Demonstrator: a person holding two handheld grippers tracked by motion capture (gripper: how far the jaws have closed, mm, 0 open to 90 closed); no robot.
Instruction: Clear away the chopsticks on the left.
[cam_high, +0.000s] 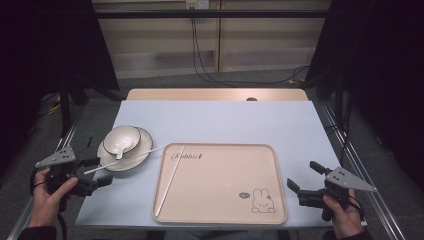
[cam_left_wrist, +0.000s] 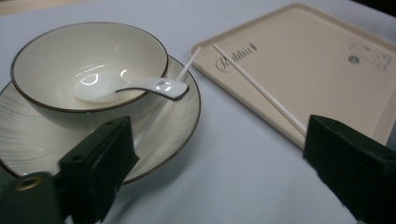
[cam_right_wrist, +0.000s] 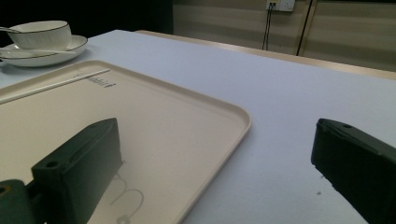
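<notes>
My left gripper (cam_high: 102, 172) has its jaws spread wide with nothing between them. It hovers at the table's near left, just short of the plate (cam_high: 142, 155). My right gripper (cam_high: 300, 186) is also spread wide and empty, hanging low beside the tray's (cam_high: 225, 212) right rim.

Moving outward from the left jaws, one white chopstick (cam_high: 125, 159) lies slanted across the plate, its near end close to the left gripper and its far end reaching toward the tray's corner; from the left gripper view I cannot tell whether the tip touches that rim. A bowl (cam_high: 121, 138) sits on the plate, and a white spoon (cam_left_wrist: 133, 87) rests in the bowl with its handle over the rim. A second chopstick (cam_high: 170, 181) lies inside the tray, along its left side, running from near the printed word at the far end down toward the near corner.

I judge the work to be moving the tableware onto the tray, and it looks early. One chopstick is already there. The other chopstick, the spoon, the bowl and the plate are all off the tray, and nothing is held. The chopstick on the plate seems the likeliest next pick, being nearest my left jaws.

The count: two chopsticks, one spoon, one bowl, one plate, one tray, all on one table (cam_high: 225, 122).
</notes>
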